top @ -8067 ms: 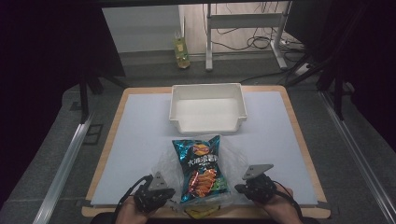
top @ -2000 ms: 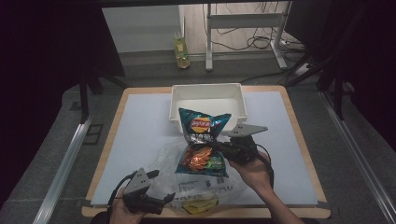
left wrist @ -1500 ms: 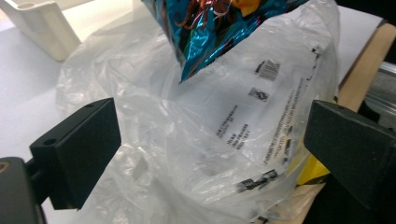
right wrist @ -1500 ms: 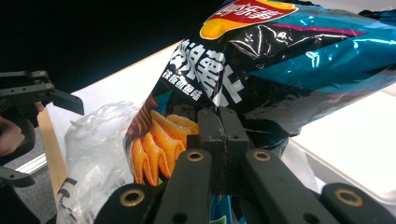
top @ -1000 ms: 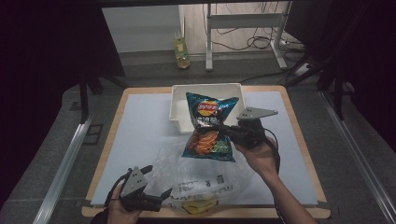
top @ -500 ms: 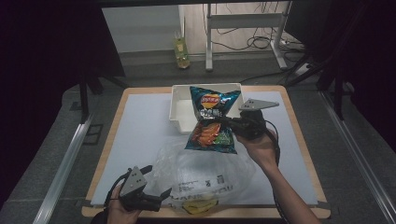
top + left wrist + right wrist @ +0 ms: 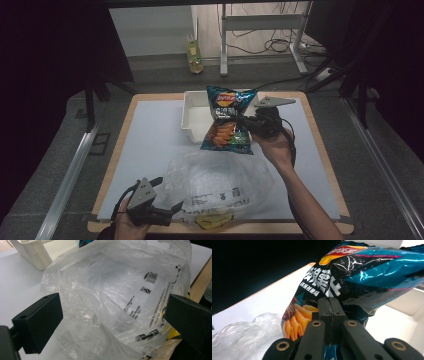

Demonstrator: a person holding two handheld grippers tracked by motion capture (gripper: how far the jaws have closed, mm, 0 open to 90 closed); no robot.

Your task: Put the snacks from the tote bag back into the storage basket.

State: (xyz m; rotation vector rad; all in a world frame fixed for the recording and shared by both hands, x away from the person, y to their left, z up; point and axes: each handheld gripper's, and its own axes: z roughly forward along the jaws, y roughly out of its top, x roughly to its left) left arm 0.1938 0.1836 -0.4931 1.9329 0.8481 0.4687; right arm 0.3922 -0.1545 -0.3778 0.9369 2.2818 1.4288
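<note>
Above the near edge of the white bin [image 7: 197,117], the right gripper [image 7: 248,125] held a chip bag [image 7: 227,120] off the table — its jaws were pressed together on the bag's middle, so the foil puckered at the pinch. Seen from the right gripper view, the two black jaws met flat against each other with the chip bag [image 7: 352,277] clamped between them, the printed top rising above and the orange chips picture hanging to the left. Part of the bag overlapped the bin in the high view; whether it touched the rim I could not tell.

Nearer the person, a crumpled clear plastic bag [image 7: 220,182] lay on the table [image 7: 150,130]. The left gripper [image 7: 165,212] sat at that bag's left edge — its jaws stood spread wide, with the plastic bag [image 7: 112,297] bulging in the gap and neither pad pressing on it.
</note>
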